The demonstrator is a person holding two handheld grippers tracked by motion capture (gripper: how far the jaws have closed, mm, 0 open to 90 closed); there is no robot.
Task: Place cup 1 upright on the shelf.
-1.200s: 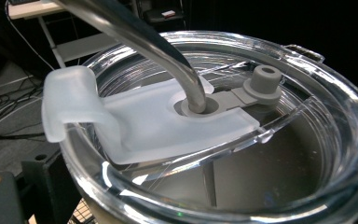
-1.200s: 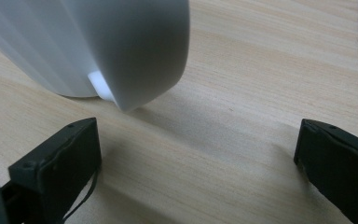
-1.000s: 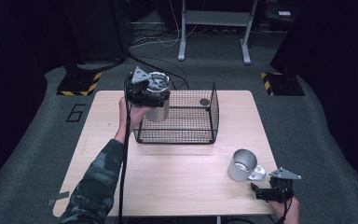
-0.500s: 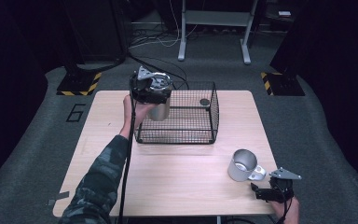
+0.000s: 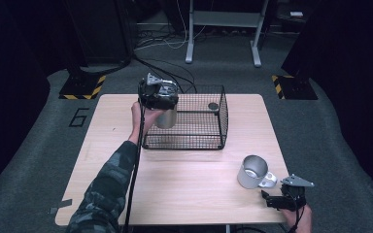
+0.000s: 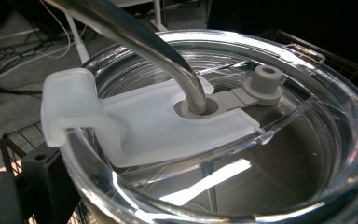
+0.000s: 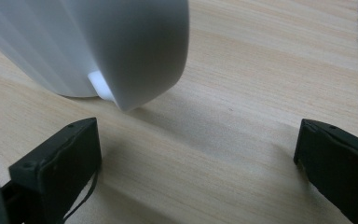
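Left claw [image 5: 165, 112] clamped on steel tumbler [image 5: 167, 116] with clear lid [image 6: 223, 140], held at wire basket's [image 5: 209, 141] 9 o'clock edge. Right claw [image 5: 272, 198] spread wide, at 5 o'clock of mug [image 5: 252, 171] on worktop [image 5: 189, 184].

In the high view the left gripper [image 5: 158, 93] covers the top of the steel tumbler [image 5: 167, 116], so jaws and lid go unseen there; in the left gripper view the clear lid [image 6: 223, 140] runs off the frame at three and six o'clock, and the metal straw [image 6: 135, 42] is cut at eleven o'clock; in the right gripper view the mug [image 7: 88, 46] is blurred and cropped at twelve; the small dark object [image 5: 213, 106] in the wire basket [image 5: 222, 116] is too small to identify.
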